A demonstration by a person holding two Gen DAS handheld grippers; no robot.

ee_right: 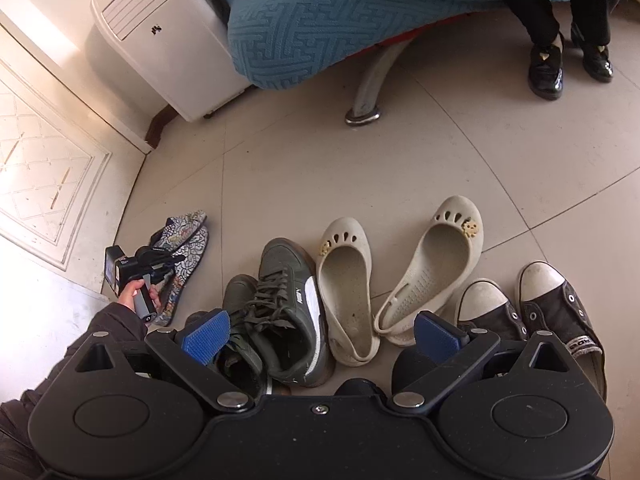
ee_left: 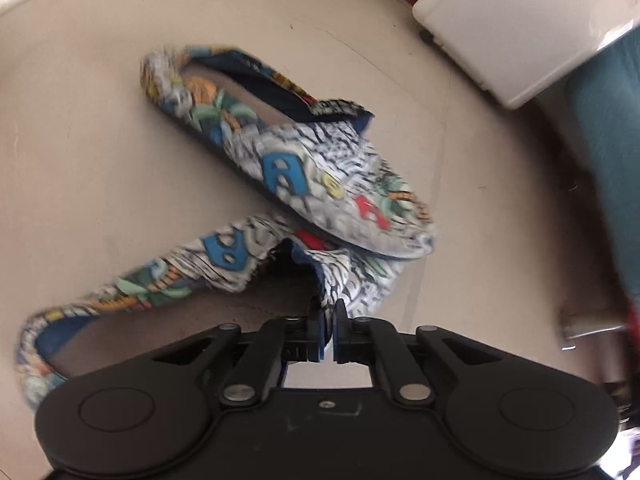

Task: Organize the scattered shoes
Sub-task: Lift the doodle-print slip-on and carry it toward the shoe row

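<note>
Left gripper (ee_left: 328, 316): your jaws are closed tight on the collar edge of the near patterned slipper (ee_left: 192, 272).
Right gripper (ee_right: 320, 332): spread wide, holding nothing, over the row.
Slippers: near one's toe lies under the far patterned slipper (ee_left: 288, 160), left end of the row by the green sneakers (ee_right: 276, 312).
Risk: thin fabric pinch may slip when you lift.
Risk: crossed toes, so you could drag the far slipper askew.
</note>
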